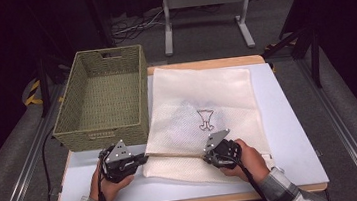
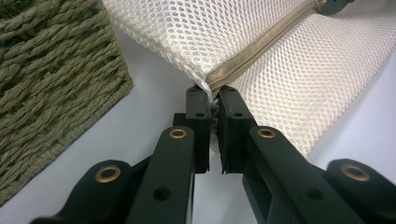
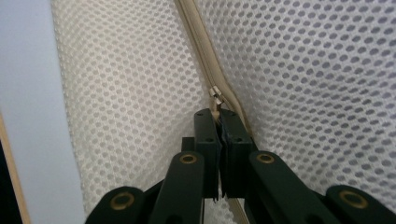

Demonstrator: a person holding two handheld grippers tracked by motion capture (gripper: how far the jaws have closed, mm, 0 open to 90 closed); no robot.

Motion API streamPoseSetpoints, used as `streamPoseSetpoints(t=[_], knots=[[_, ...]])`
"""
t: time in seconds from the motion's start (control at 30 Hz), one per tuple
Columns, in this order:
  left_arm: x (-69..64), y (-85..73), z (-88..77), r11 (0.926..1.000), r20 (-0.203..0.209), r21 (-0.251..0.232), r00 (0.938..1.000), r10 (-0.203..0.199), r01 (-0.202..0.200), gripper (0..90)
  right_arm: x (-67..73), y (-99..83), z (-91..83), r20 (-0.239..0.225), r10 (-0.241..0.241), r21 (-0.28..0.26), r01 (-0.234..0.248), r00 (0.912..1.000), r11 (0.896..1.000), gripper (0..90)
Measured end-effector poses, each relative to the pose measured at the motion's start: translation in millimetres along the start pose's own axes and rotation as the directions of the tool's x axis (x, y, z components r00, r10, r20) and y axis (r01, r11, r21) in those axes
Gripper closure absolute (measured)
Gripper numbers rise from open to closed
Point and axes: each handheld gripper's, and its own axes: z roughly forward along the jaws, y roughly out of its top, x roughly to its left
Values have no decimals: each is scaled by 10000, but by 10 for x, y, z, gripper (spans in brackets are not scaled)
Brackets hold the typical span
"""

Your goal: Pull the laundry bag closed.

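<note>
I'm over a white table [image 1: 290, 134] with wood edges, dark room around — bare space on its right. The mesh bag [image 1: 202, 103] lies centre, beside the basket [image 1: 100, 96]. My left gripper [image 2: 214, 100] pinches the zip's end; my right gripper [image 3: 218, 116] clamps the zip pull [image 3: 215, 95]. No readable writing.

Item count: one cream mesh laundry bag [image 1: 202, 108] at desk [image 1: 289, 119] centre, fitted with one zipper [image 2: 261, 49] and one zipper pull [image 3: 215, 95]; one woven basket [image 1: 101, 98] at 10 o'clock; two hand-held tools, left tool [image 1: 145, 158] at 7 o'clock and right tool [image 1: 205, 156] at 5 o'clock.
</note>
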Motion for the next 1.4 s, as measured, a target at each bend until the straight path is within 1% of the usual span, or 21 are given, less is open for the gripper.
streamPoseSetpoints(t=[0.1, 0.17, 0.37, 0.43, 0.57, 0.7, 0.93, 1.0, 1.03, 1.07, 1.13, 1.2, 1.23, 1.4], knots=[[1, -1, 1, 10000, -7, -8, 10000, 20, -20, 845, -10, -29, -19, -9, 76, -36, -76, 10000, 10000, 873], [6, -2, 2, 10000, -28, 18, 10000, 76, -76, 845, -15, -52, -37, 70, 70, 30, -70, 10000, 10000, 873], [5, 0, -2, 10000, 18, 26, 10000, 20, -20, 845, -37, -113, -75, 4, 153, -35, -153, 9999, 9999, 873], [9, -2, -1, 10000, 15, 43, 10000, 37, -37, 845, -42, -137, -96, 116, 197, 23, -197, 9997, 9998, 873], [10, -2, -1, 10000, 17, 42, 10000, 53, -53, 845, -52, -174, -117, 99, 258, 23, -258, 9996, 9997, 873], [10, -5, -1, 10000, -8, 46, 10000, 82, -82, 845, -66, -230, -158, 153, 419, 33, -420, 9990, 9991, 873], [12, -4, -1, 9999, -11, 54, 10000, 88, -88, 845, -96, -308, -211, 275, 553, 84, -556, 9981, 9984, 873], [12, -6, 1, 10000, 16, 59, 10000, 78, -78, 844, -108, -353, -232, 259, 725, 101, -728, 9970, 9973, 873], [10, -8, -1, 9999, -11, 63, 10000, 86, -86, 844, -114, -366, -233, 285, 683, 84, -685, 9973, 9976, 873], [8, -11, -1, 10000, 20, 59, 10000, 71, -71, 844, -113, -374, -239, 317, 736, 109, -739, 9968, 9972, 873], [6, -15, 0, 10000, 22, 85, 10000, 36, -36, 844, -114, -382, -244, 279, 735, 76, -737, 9969, 9972, 873], [9, -16, 0, 9999, 16, 97, 10000, 68, -68, 844, -113, -391, -253, 365, 727, 125, -732, 9967, 9972, 873], [7, -16, -1, 10000, 37, 90, 10000, 17, -18, 844, -112, -393, -253, 378, 736, 117, -740, 9966, 9972, 873], [13, -16, -2, 9999, 15, 113, 10000, 66, -66, 844, -106, -392, -256, 426, 699, 136, -705, 9966, 9974, 873]])
